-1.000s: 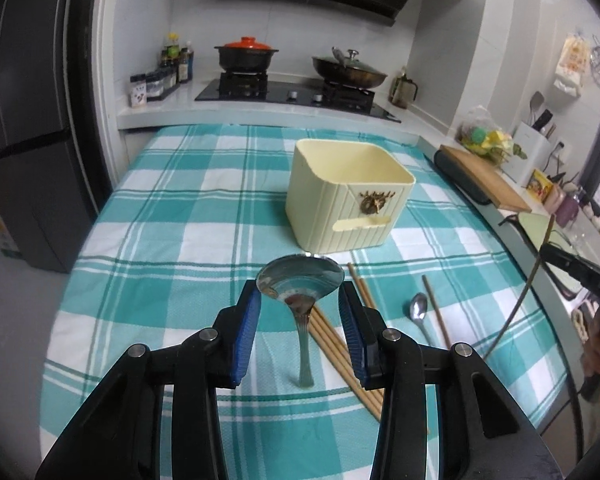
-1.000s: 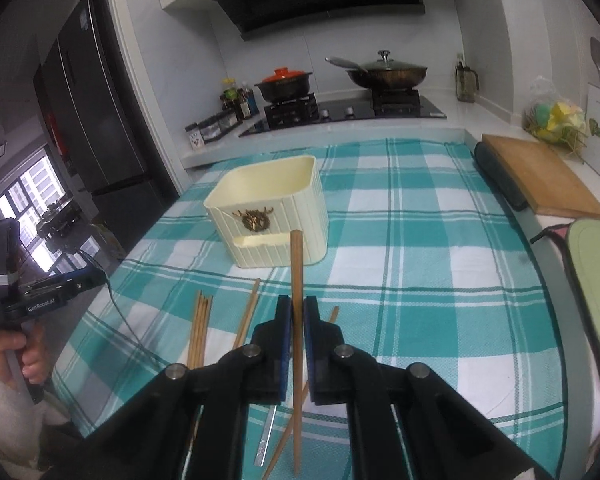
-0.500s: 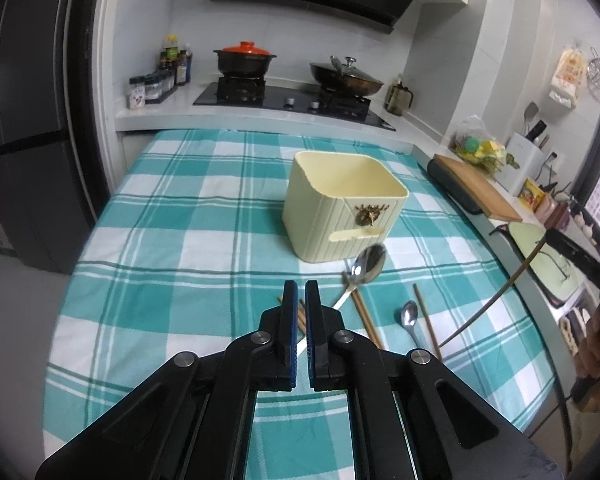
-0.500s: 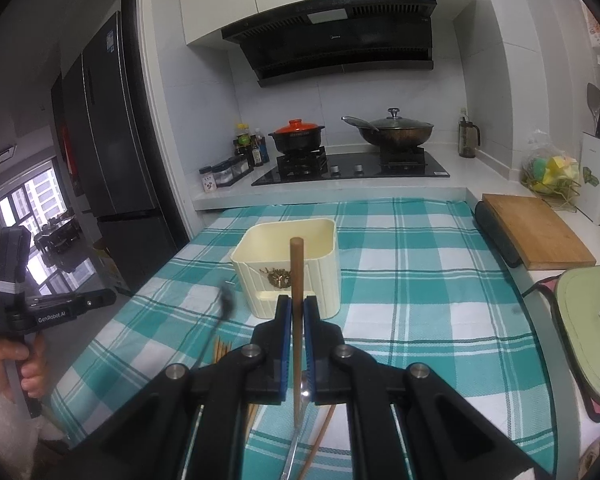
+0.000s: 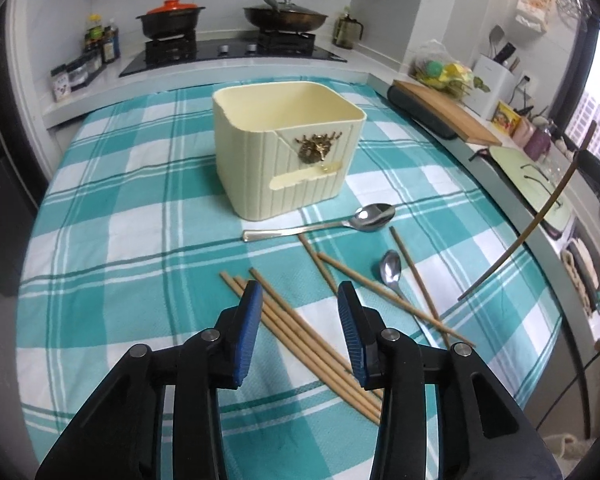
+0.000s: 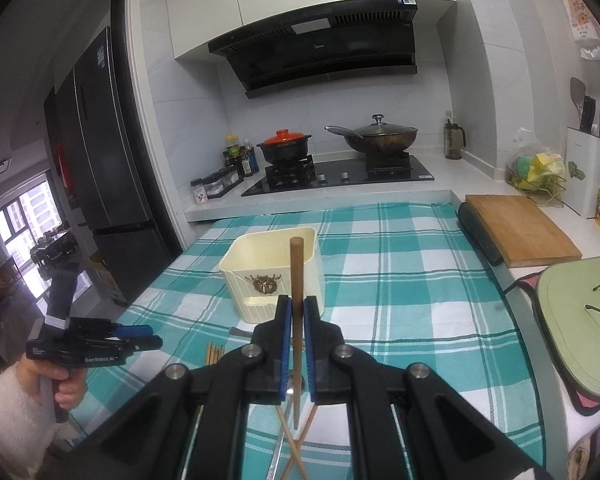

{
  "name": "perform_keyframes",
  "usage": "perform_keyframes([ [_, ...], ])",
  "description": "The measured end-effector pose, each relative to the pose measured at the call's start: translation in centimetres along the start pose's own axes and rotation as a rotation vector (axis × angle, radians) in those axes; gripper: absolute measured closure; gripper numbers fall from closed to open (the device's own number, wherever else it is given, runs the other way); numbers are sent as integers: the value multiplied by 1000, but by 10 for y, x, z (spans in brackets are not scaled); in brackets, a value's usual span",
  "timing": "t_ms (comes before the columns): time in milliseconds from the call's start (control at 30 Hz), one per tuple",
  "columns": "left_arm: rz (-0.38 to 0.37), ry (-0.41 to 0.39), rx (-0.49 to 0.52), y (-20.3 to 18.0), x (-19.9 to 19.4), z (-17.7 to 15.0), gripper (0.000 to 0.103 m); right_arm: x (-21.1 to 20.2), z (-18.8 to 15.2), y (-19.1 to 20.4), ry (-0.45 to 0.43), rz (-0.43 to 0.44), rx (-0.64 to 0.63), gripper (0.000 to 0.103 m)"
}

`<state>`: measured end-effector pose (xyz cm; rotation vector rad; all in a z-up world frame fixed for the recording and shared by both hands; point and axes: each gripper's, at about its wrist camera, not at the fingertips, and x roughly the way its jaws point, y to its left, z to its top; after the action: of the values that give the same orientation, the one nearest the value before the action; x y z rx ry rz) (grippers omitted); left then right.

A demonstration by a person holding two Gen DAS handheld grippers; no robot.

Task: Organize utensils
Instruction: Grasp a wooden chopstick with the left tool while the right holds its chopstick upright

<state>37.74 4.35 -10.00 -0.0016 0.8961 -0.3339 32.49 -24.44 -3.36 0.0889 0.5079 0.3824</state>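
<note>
Teal-and-white checked cloth (image 5: 112, 240) covers the kitchen table, and the utensils lie scattered across its lower middle in the left wrist view. A large polished steel spoon (image 5: 320, 227) lies almost level just in front of the cream ribbed plastic holder box (image 5: 284, 148), bowl to the right and handle to the left, close to the box's front wall. Below and to the right of it lies a smaller steel spoon (image 5: 392, 274), bowl up-frame, with loose light wooden chopsticks (image 5: 300, 320) fanned around it: a tight bundle runs diagonally under the left gripper (image 5: 300, 316), and a few single sticks cross near the small spoon. The box stands open-topped at centre frame, with a brass stag ornament (image 5: 314, 148) on its front face.

The left gripper hovers over the bundle with its blue-padded jaws spread wide and nothing between them. The right gripper (image 6: 296, 316) is clamped on a darker brown wooden chopstick (image 6: 296, 280), held upright so that its rounded tip rises in front of the box in the right wrist view; the same stick shows as a long curved line at the right edge of the left wrist view.

Behind the table, a black gas hob (image 6: 340, 178) carries a red-lidded pot (image 6: 286, 146) and a lidded wok (image 6: 376, 138), and a wooden cutting board (image 6: 516, 228) lies at right.
</note>
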Motion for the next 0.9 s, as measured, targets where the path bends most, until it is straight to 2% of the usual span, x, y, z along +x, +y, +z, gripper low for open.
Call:
perform_keyframes([
  [167, -6, 22, 189, -30, 26, 18, 40, -4, -3, -13, -2, -14, 22, 97],
  [300, -12, 47, 317, -42, 47, 23, 38, -7, -6, -22, -5, -15, 51, 97],
  [433, 9, 105, 318, -40, 74, 26, 38, -7, -11, -30, -2, -15, 75, 97],
  [500, 58, 127, 314, -34, 82, 25, 38, -6, -14, -34, 5, -15, 89, 97],
  [567, 108, 145, 228, -14, 86, 22, 38, -5, -17, -37, 9, -13, 101, 97],
  [733, 116, 206, -151, 57, 90, -9, 39, -4, -24, -42, 15, -5, 121, 97],
  [800, 131, 197, -226, 66, 88, -24, 39, -2, -26, -43, 20, 1, 126, 97],
  [900, 155, 180, -268, 59, 89, -37, 38, 5, -27, -42, 29, 12, 127, 97],
])
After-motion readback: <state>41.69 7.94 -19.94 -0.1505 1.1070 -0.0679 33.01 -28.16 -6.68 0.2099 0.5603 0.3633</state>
